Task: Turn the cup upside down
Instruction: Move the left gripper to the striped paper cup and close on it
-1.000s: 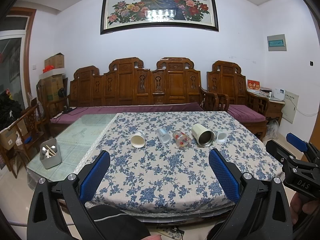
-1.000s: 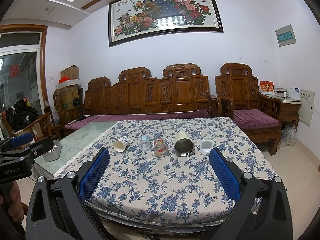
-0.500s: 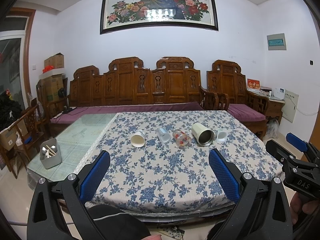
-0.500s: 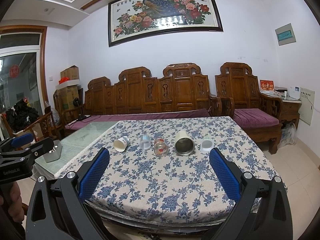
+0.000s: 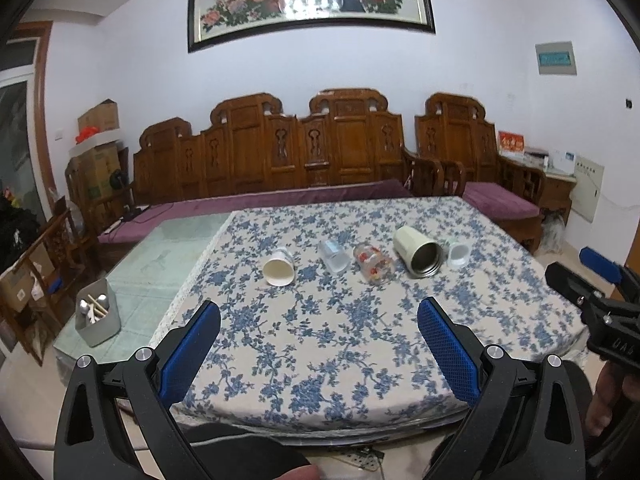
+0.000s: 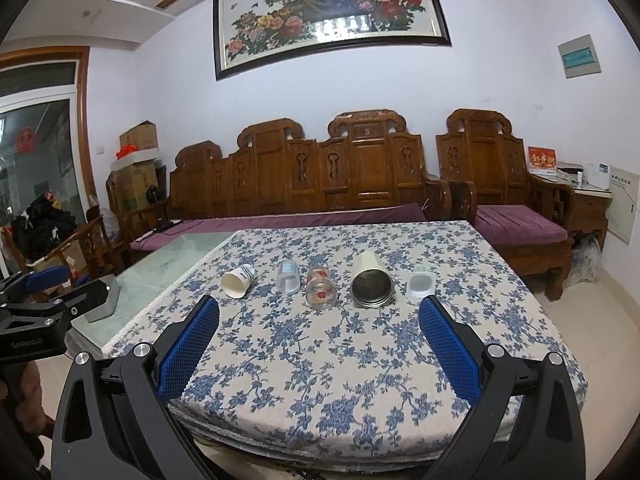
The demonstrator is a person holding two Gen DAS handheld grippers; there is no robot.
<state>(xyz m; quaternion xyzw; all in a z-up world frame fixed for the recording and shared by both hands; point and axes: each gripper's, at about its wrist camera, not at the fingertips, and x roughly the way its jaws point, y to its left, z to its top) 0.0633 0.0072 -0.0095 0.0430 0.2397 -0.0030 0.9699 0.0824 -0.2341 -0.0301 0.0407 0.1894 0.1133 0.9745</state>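
Lying on their sides in a row across the middle of the counter (image 6: 400,360) with its blue-flowered cloth are five cups: a white paper cup (image 6: 237,282), a clear plastic cup (image 6: 288,278), a clear glass with red flower prints (image 6: 320,291), a tall cream metal tumbler with a steel-lined mouth (image 6: 371,285) and a small frosted white cup (image 6: 420,283). The left hand-held gripper (image 5: 318,338) and the right hand-held gripper (image 6: 319,334) both hang at the near edge with their blue-padded fingers spread wide and nothing between them, well apart from every cup. None looks flipped yet, so the task seems at its start. The risks I judge from here: a cup on its side rolls easily, so a nudge from one finger before the other closes could send it into its neighbour; the glass could slip or knock hard if squeezed off-centre; the thin paper and plastic cups could crush under a firm pinch; and the cloth may drag and bunch.
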